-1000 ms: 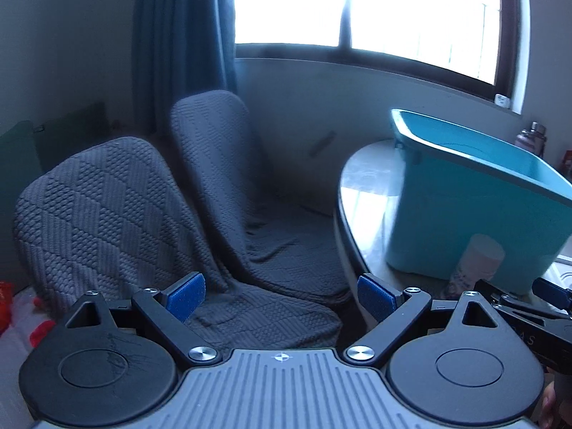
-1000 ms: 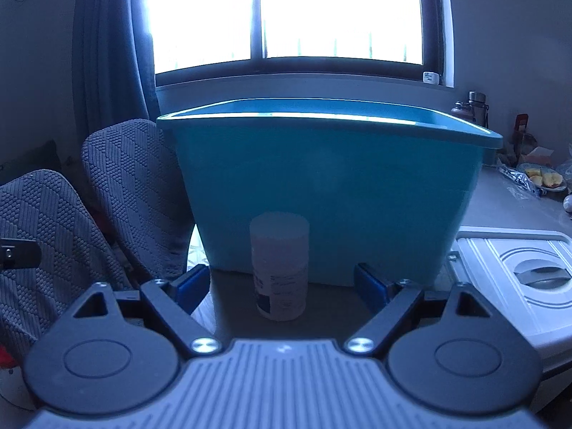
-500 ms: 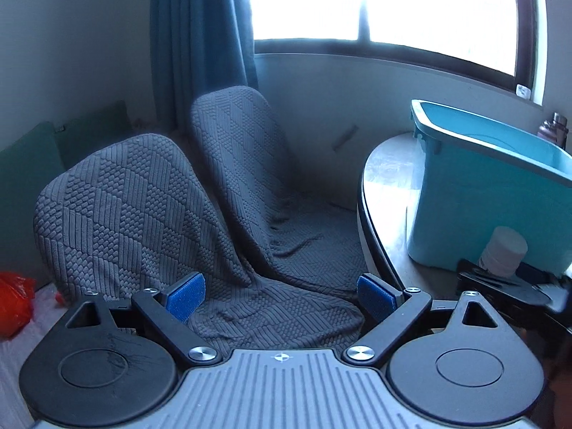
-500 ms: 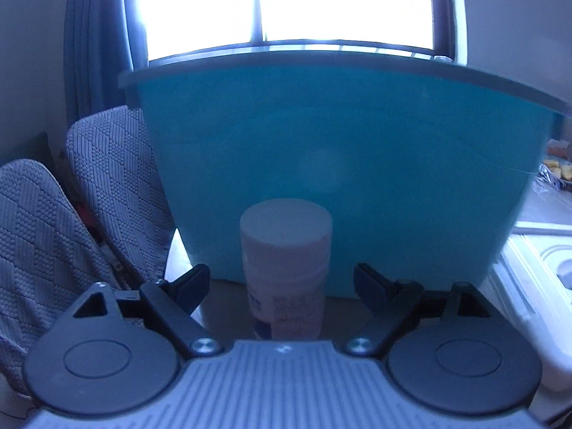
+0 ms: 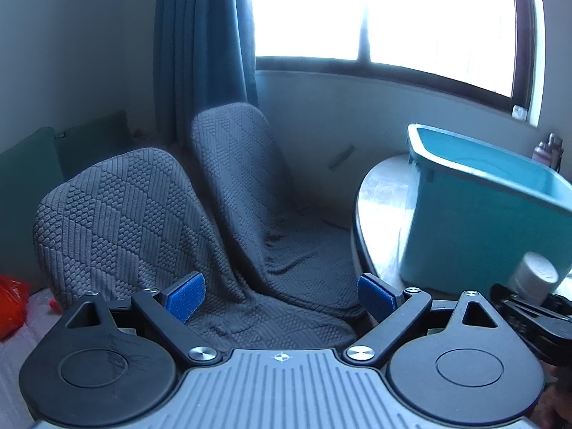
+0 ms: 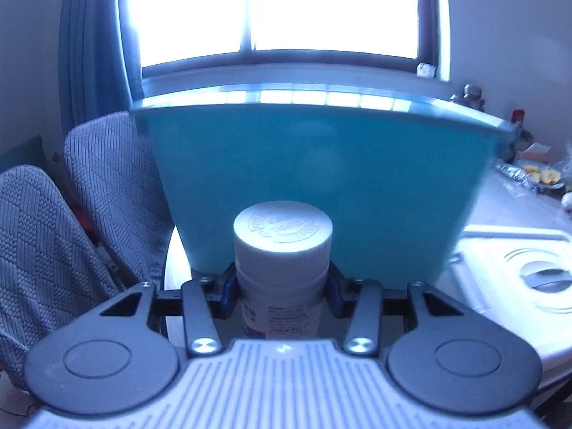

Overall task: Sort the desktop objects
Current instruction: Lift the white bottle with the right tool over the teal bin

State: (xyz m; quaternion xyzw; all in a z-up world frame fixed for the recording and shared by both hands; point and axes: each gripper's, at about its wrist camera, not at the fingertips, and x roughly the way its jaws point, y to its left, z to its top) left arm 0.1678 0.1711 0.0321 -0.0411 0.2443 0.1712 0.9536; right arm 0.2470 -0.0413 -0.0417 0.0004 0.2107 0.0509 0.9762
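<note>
A white pill bottle (image 6: 282, 250) with an embossed cap stands upright on the table in front of a large teal bin (image 6: 321, 186). My right gripper (image 6: 282, 291) is shut on the bottle, its blue pads pressed against both sides below the cap. In the left wrist view the same bottle (image 5: 532, 279) shows at the far right beside the teal bin (image 5: 482, 214), with the right gripper's black fingers (image 5: 518, 307) around it. My left gripper (image 5: 282, 296) is open and empty, held off the table's left edge over the chairs.
Two grey fabric-covered chairs (image 5: 143, 221) stand left of the round table (image 5: 379, 214). A white plastic lid (image 6: 518, 271) lies on the table right of the bin. Food in foil (image 6: 536, 178) and small items sit at the far right. A window and blue curtain are behind.
My right gripper moved forward around the white bottle and shut on it. The left gripper drew back and left, staying open.
</note>
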